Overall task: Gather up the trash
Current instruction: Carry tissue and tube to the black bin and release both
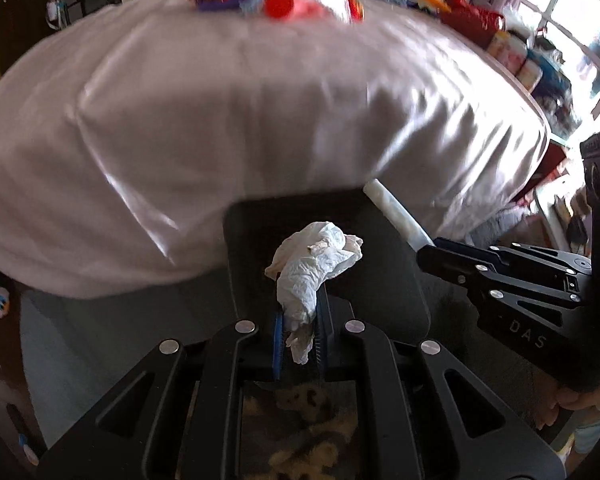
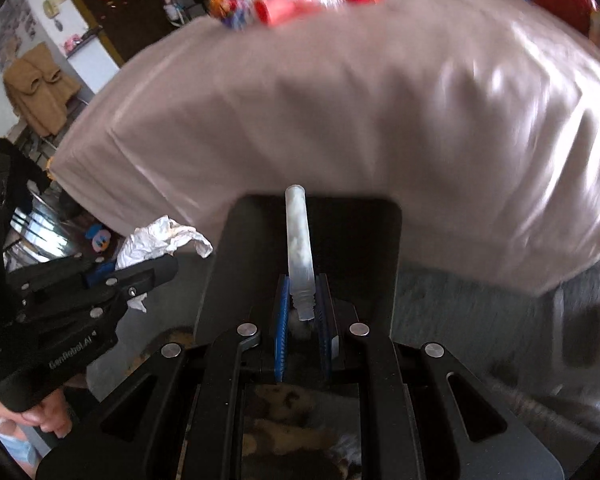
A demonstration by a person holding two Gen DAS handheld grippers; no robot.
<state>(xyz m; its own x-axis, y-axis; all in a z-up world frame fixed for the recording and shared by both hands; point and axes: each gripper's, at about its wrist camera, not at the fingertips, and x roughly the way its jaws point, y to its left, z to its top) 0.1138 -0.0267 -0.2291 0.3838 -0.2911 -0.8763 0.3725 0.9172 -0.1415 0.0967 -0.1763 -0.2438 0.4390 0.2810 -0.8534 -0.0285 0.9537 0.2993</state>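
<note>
Got my left gripper (image 1: 300, 332) pinching a crumpled tissue (image 1: 314, 266) and my right gripper (image 2: 302, 320) clamped on an empty plastic tube (image 2: 299, 240), both over the near black bin (image 2: 364, 248), so next I guess it's drop them in.

blurred: far-edge clutter (image 1: 276, 0), tablecloth (image 1: 220, 120) | hidden: bin (image 1: 380, 240) interior
</note>
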